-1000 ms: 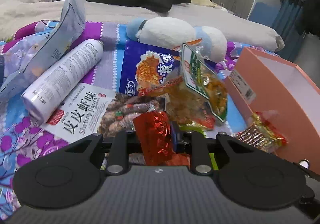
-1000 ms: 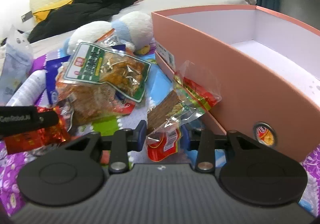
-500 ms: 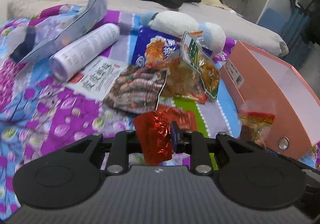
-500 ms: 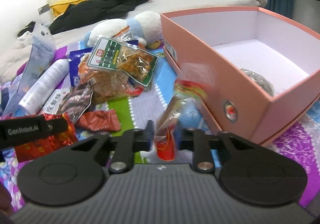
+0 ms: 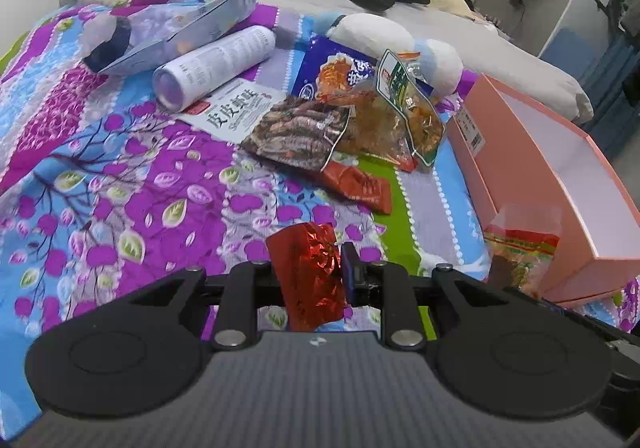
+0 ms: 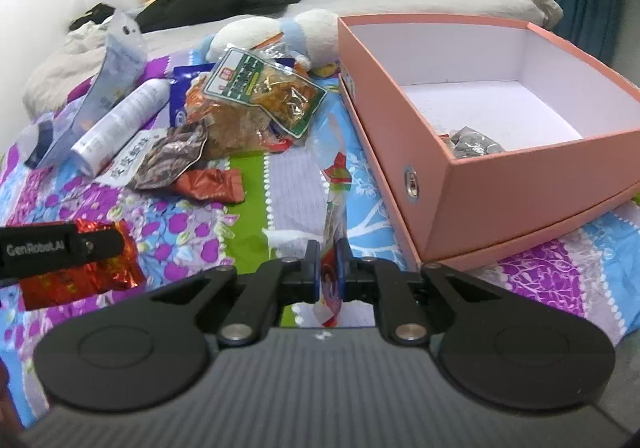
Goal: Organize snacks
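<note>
My left gripper (image 5: 308,268) is shut on a crinkled red foil packet (image 5: 310,276), held above the flowered quilt. My right gripper (image 6: 328,268) is shut on a clear packet with red and yellow print (image 6: 335,204), which stands edge-on between the pads. In the left wrist view that same packet (image 5: 520,252) hangs just in front of the pink box (image 5: 520,152). The open pink box (image 6: 500,176) lies to the right of my right gripper and holds a small grey packet (image 6: 474,142). The red foil packet (image 6: 80,280) and the left gripper's finger (image 6: 60,248) show at the left edge.
A pile of snack bags lies on the quilt: a green-labelled bag (image 6: 264,92), a dark shrimp bag (image 6: 168,156) and a red-brown packet (image 6: 212,186). Beside them are a white spray can (image 6: 120,124), a pale pouch (image 6: 120,60) and a plush toy (image 6: 280,32). Dark clothes lie behind.
Both grippers drew back and up from the snack pile, each carrying its packet. The right gripper's jaws narrowed on the clear packet, which turned edge-on. The box's inside came into view.
</note>
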Tool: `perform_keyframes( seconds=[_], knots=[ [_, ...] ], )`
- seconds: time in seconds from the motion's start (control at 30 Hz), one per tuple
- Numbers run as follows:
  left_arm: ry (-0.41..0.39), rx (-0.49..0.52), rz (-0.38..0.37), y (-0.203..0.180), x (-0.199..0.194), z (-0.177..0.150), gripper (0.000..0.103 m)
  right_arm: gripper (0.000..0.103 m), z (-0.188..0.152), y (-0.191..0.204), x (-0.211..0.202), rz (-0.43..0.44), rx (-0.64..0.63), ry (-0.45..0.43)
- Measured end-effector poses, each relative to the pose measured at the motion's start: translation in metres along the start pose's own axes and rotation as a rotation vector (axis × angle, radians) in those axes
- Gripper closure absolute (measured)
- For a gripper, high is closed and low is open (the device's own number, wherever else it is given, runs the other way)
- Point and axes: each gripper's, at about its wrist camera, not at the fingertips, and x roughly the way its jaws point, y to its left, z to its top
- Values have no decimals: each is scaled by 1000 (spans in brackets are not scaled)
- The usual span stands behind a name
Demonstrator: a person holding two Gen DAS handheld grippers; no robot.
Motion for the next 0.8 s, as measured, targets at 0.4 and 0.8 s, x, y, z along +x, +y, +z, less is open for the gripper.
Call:
perform_keyframes(
  seconds=[0.4, 0.8],
  knots=[
    [-1, -1, -16, -16, -30, 1, 76, 92, 4, -6, -21, 43, -25, 52],
    [-46, 3, -59, -44, -61, 25, 76, 92, 32, -15, -49, 99, -17, 31]
  ],
)
